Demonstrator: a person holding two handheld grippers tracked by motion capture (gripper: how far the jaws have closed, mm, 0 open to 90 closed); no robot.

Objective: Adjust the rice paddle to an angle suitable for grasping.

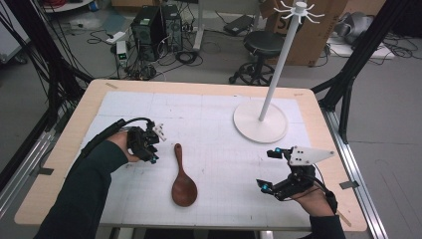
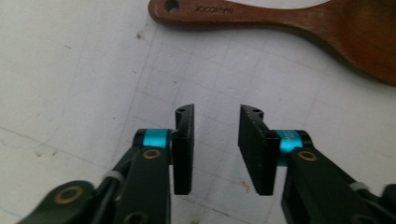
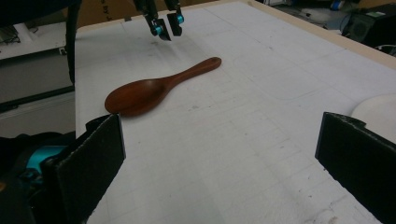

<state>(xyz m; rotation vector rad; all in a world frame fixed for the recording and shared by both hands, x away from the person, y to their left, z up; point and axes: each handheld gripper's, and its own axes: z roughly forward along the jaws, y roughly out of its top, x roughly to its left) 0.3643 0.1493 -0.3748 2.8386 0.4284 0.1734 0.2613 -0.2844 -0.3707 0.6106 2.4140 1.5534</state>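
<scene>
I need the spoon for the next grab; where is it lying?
In the high view the wooden spoon lies flat near the table's front middle, just right of the left gripper.

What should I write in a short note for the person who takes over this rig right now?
Left gripper: empty, jaws narrowed with a gap between them, above the white mat just beside the handle end of the wooden spoon.
Right gripper: open wide and empty, near the right edge of the table, well apart from the spoon.
Spoon: lies flat on the mat, handle pointing away from the person, bowl nearer.
White hook stand: upright at the far right, nothing hanging on it.
Done: nothing picked up so far.
Left: probably grasp the spoon by its handle.
</scene>
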